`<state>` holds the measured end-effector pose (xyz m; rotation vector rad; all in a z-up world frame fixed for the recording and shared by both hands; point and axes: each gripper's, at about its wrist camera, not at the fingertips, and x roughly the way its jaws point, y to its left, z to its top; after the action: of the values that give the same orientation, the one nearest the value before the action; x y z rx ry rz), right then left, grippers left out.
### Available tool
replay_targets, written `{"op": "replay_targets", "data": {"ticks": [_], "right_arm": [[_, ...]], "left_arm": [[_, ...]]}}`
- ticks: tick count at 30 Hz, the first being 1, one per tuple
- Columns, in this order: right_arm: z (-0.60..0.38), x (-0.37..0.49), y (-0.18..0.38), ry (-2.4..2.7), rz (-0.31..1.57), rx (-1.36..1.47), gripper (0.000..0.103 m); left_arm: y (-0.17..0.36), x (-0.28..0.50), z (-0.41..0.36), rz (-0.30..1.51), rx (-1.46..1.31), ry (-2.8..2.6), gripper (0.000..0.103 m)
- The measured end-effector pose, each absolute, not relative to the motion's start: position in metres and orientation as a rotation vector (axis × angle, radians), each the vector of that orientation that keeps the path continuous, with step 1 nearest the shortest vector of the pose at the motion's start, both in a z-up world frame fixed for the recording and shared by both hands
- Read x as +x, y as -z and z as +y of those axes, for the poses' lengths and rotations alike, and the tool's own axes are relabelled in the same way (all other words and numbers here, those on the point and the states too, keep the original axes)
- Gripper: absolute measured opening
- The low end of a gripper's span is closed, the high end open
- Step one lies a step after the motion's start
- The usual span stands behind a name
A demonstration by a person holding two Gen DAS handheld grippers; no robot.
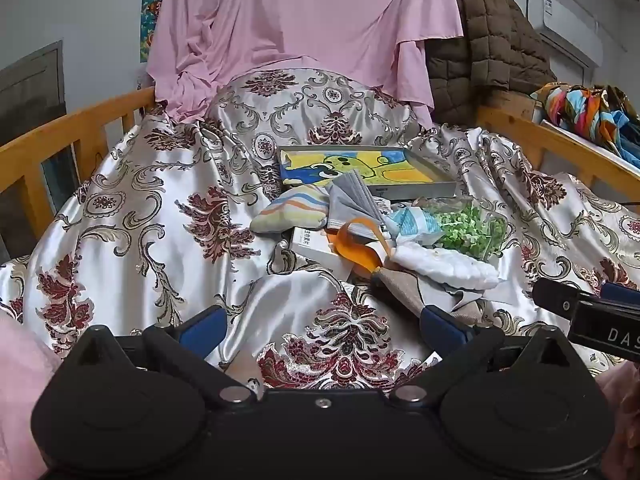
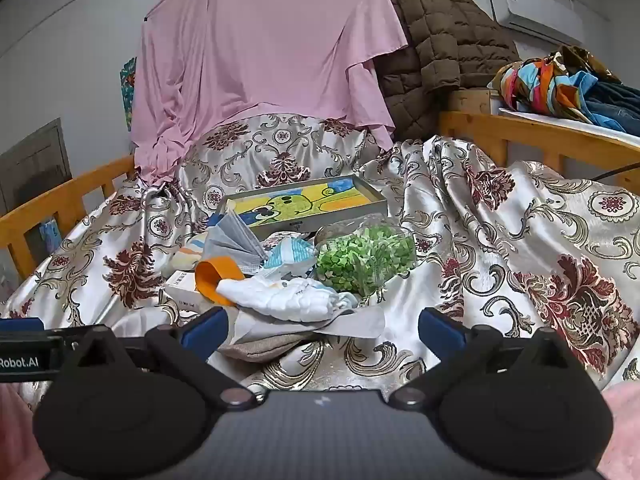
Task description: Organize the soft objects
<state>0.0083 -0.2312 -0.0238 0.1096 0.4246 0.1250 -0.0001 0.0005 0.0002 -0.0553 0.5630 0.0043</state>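
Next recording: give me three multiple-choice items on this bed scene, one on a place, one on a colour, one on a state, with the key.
1. The bag of green leaves lies
A. in front of the picture tray
B. on the wooden rail
C. on the brown jacket

2. The cloth draped behind the pile is
A. blue
B. pink
C. black

3. The right tongs are
A. shut on a mask
B. shut, empty
C. open, empty

Key: 1 A, the bag sits nearer the camera than the tray; 2 B, the hanging cloth is pink; 3 C, both blue pads stand wide apart, nothing gripped.
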Motion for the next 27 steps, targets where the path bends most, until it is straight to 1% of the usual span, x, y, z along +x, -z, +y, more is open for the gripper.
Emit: {"op": "replay_targets", "data": {"ticks": [27], "right_arm": [[-0.2302, 0.0090, 0.0249, -0.126, 0.423, 0.113, 0.103]], "left_arm": [[-0.0002, -0.0001, 0.0004, 0.562, -0.052, -0.006, 0.102]]}}
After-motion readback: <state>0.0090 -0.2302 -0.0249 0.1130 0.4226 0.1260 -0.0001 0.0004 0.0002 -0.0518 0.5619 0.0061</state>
